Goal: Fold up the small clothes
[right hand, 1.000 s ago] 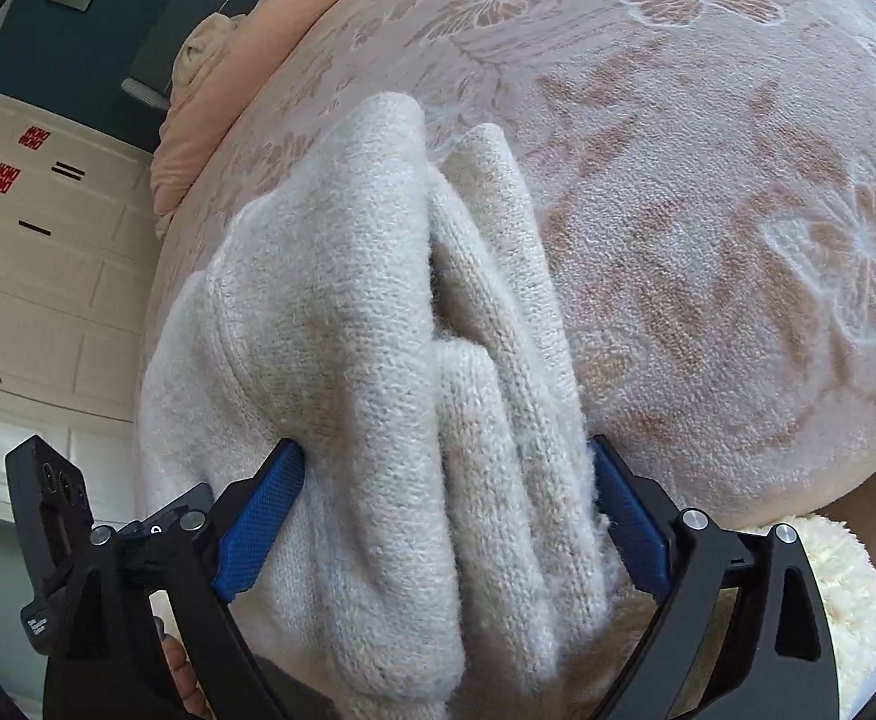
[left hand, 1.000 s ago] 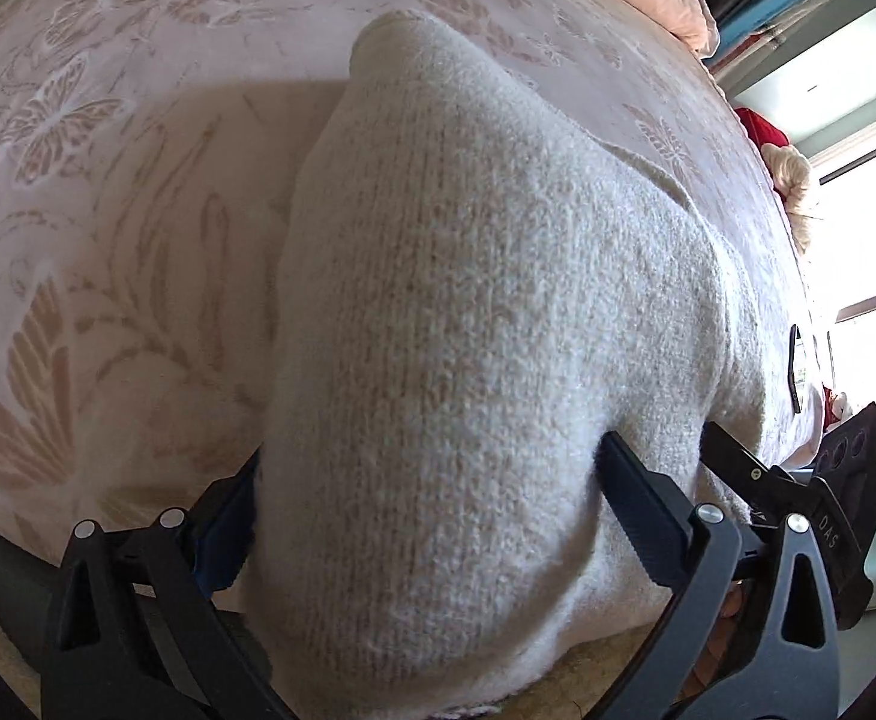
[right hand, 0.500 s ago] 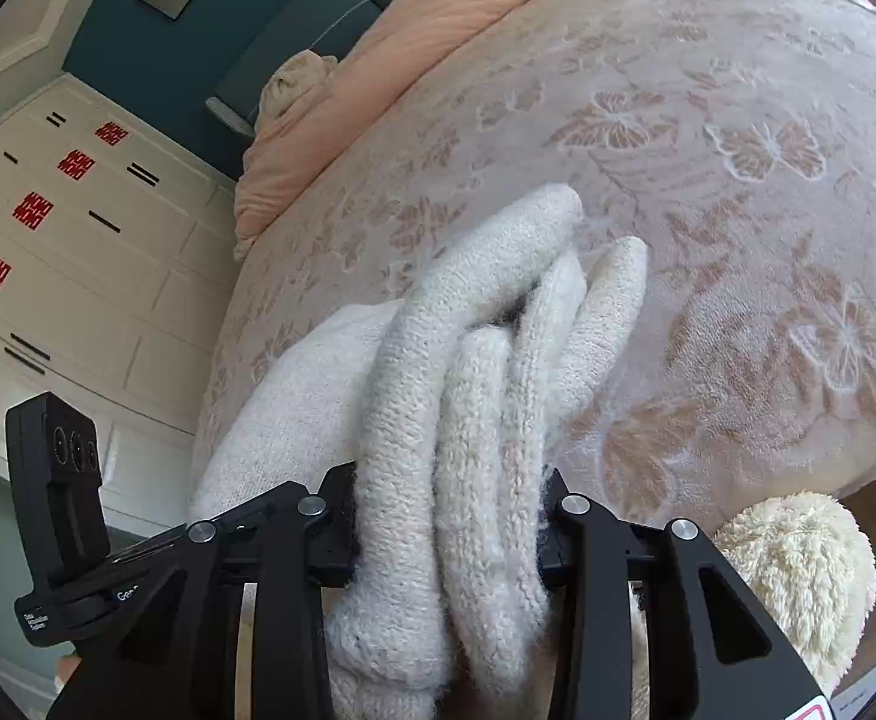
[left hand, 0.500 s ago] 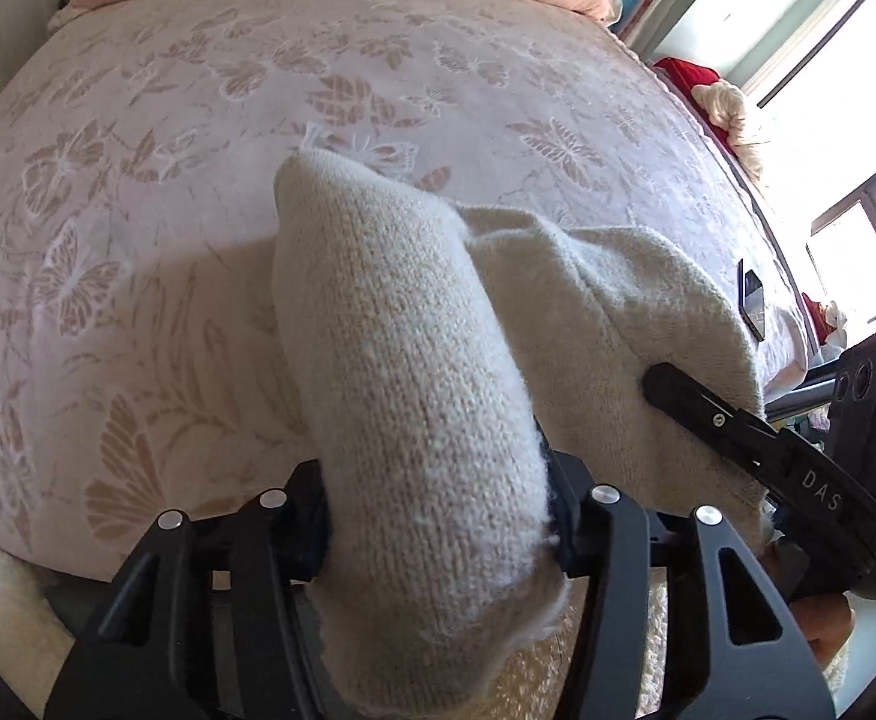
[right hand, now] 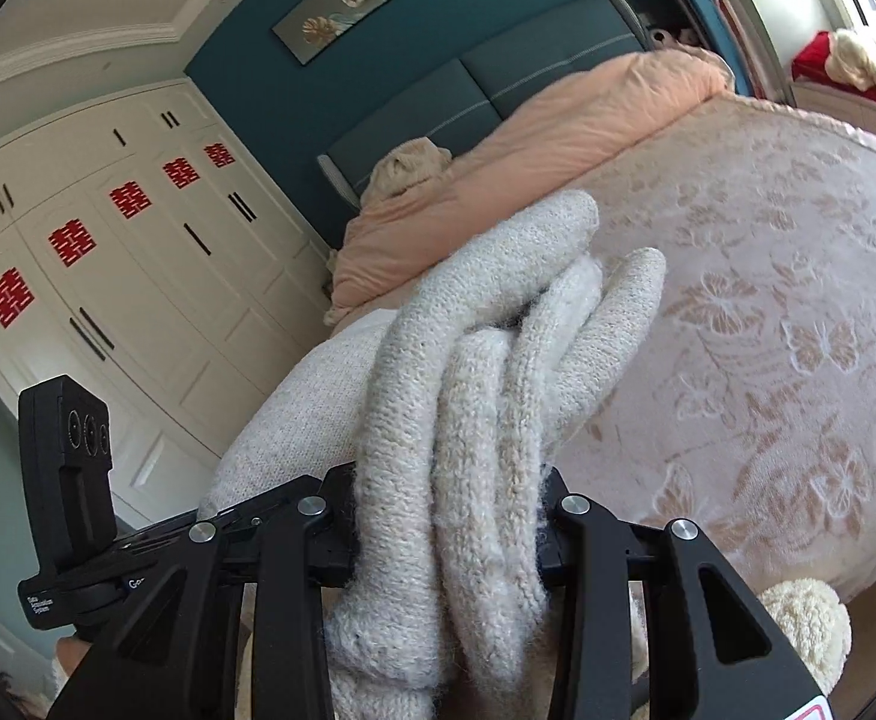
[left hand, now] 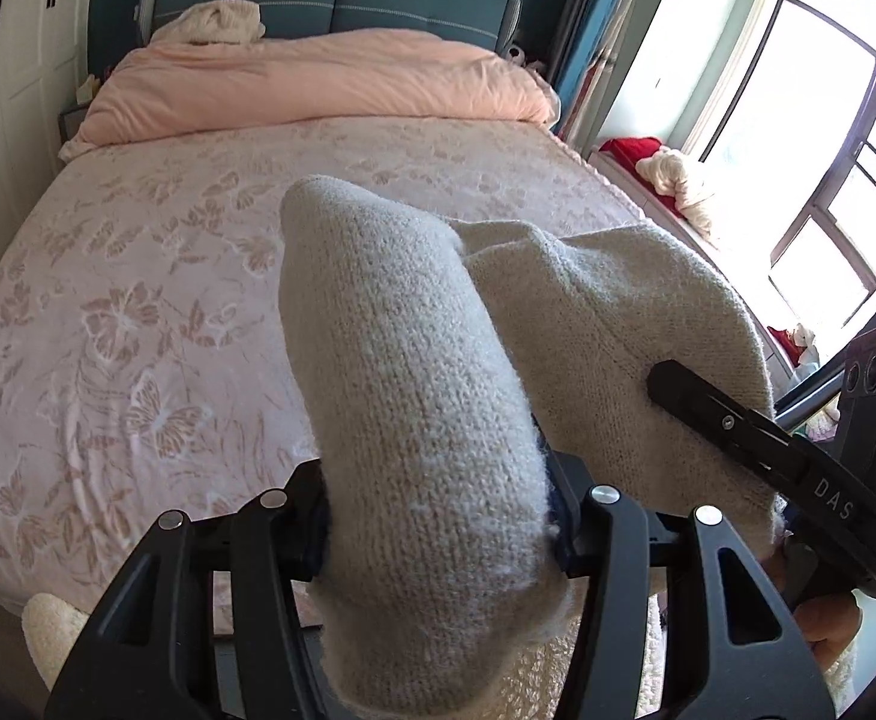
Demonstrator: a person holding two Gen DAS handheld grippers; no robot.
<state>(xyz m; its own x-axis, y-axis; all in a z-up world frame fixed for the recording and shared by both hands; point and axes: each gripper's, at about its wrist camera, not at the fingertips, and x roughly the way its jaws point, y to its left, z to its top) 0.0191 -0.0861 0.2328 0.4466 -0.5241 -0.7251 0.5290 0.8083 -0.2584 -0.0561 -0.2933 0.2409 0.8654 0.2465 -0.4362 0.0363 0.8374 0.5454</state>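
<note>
A cream knitted sweater [left hand: 414, 396] hangs between both grippers, lifted above the bed. My left gripper [left hand: 438, 516] is shut on one bunched edge of it. My right gripper [right hand: 447, 516] is shut on the other edge, gathered in several thick folds [right hand: 498, 372]. In the left wrist view the right gripper [left hand: 756, 438] shows at the right, pressed against the sweater. In the right wrist view the left gripper [right hand: 72, 462] shows at the left, behind the cloth. The fingertips are hidden in the knit.
The bed [left hand: 108, 312] with a pink flowered cover lies below and ahead. A peach duvet [left hand: 318, 84] and a cream garment [left hand: 216, 21] lie at the teal headboard. White wardrobes [right hand: 108, 276] stand left. A fluffy cream object [right hand: 804, 618] sits at the bed's near edge. Windows are at the right.
Both grippers closed on the sweater and lifted it off the bed. The views tilted up from the bedcover to the headboard and room.
</note>
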